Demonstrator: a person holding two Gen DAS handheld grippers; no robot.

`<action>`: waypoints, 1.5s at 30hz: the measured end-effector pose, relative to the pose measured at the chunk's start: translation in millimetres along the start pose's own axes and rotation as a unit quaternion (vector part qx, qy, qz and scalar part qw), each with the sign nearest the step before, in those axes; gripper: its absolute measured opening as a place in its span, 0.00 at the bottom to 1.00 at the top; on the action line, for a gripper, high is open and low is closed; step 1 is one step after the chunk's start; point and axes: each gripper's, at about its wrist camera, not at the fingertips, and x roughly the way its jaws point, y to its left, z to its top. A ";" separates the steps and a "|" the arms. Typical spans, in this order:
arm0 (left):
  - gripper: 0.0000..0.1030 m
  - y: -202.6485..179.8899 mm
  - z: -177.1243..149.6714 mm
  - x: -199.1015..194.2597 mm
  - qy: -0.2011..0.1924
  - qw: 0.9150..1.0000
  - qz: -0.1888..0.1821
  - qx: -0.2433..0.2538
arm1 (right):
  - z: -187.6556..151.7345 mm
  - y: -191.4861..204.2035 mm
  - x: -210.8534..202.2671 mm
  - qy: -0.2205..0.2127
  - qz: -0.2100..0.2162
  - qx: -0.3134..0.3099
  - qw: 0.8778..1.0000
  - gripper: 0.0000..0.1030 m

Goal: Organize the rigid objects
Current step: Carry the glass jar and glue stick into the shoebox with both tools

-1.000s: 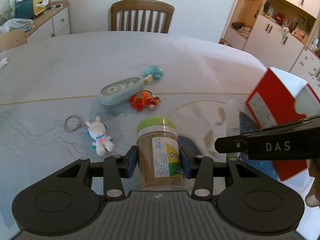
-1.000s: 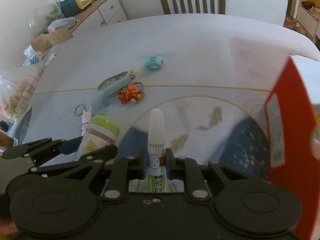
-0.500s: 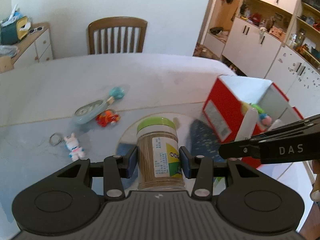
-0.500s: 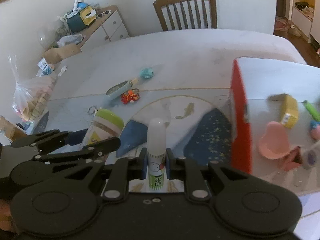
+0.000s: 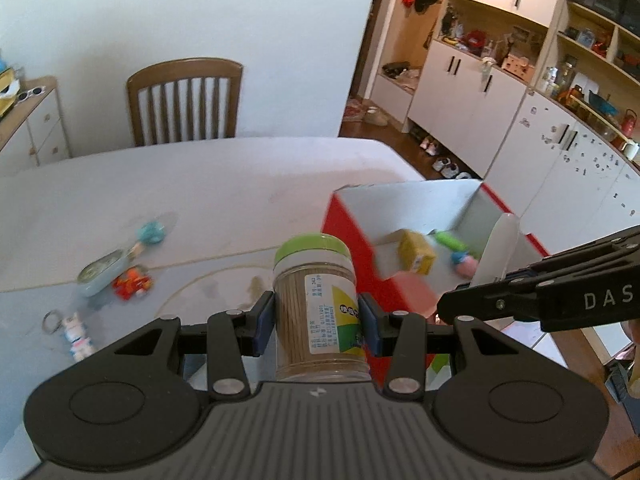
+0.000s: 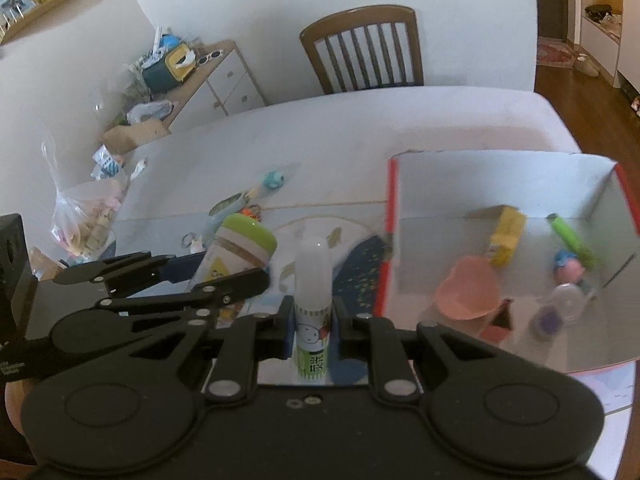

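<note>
Green-lidded jar (image 5: 316,312), red box (image 6: 390,240) with white interior, yellow carton (image 6: 506,236)

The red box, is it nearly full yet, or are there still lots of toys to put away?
Partly done. The red box already holds a yellow block, a pink cup, a green stick and more. In hand: the left claw grips the green-lidded jar, the right claw a glue stick. Left on the table: the bunny keychain, red toy and blue case.
</note>
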 end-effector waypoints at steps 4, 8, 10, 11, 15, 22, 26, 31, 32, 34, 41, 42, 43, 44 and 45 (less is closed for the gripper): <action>0.43 -22.1 9.8 9.7 -0.003 1.000 0.000 0.008 | 5.9 -24.2 -16.5 -0.011 0.002 0.009 1.000 0.16; 0.43 -42.9 18.2 23.2 0.001 1.000 0.000 0.010 | 11.2 -51.3 -30.4 -0.023 0.001 0.016 1.000 0.16; 0.43 -53.7 20.5 27.7 0.001 1.000 0.000 0.016 | 13.2 -65.6 -34.9 -0.026 0.000 0.020 0.999 0.16; 0.43 -59.6 22.3 30.6 0.000 1.000 0.001 0.020 | 14.2 -71.4 -36.0 -0.027 0.000 0.022 0.999 0.16; 0.43 -80.6 30.4 45.3 0.002 0.999 0.005 0.033 | 17.5 -96.3 -40.6 -0.031 -0.006 0.024 0.999 0.16; 0.36 -107.1 38.4 76.2 0.017 0.999 0.013 0.050 | 15.6 -139.3 -35.5 -0.025 -0.035 0.032 0.999 0.16; 0.35 -115.6 39.8 97.8 0.033 0.997 0.019 0.060 | 9.1 -158.1 -24.7 -0.010 -0.047 0.036 0.998 0.16; 0.35 -117.8 33.3 125.4 0.063 0.996 0.038 0.059 | 3.2 -165.3 -4.1 0.015 -0.049 0.025 0.998 0.16; 0.35 -118.0 31.0 129.9 0.068 0.995 0.041 0.061 | 2.6 -167.0 -0.2 0.020 -0.049 0.023 0.998 0.16; 0.35 -118.3 27.2 136.4 0.077 0.994 0.043 0.062 | -0.5 -169.6 7.2 0.031 -0.048 0.018 0.998 0.16; 0.35 -124.1 20.8 147.5 0.091 0.993 0.050 0.061 | -0.4 -170.4 27.4 0.050 -0.047 -0.005 0.998 0.16; 0.35 -124.8 21.1 148.7 0.092 0.993 0.050 0.060 | 0.8 -169.7 28.9 0.049 -0.046 -0.009 0.998 0.16; 0.35 -125.4 20.5 149.5 0.094 0.993 0.050 0.059 | 2.9 -168.7 31.0 0.049 -0.046 -0.012 0.998 0.16; 0.35 -127.6 21.2 151.5 0.095 0.992 0.051 0.058 | 4.4 -168.9 32.5 0.048 -0.046 -0.014 0.998 0.16; 0.35 -128.1 20.9 152.2 0.096 0.992 0.051 0.058 | 6.7 -168.4 33.8 0.046 -0.046 -0.018 0.998 0.16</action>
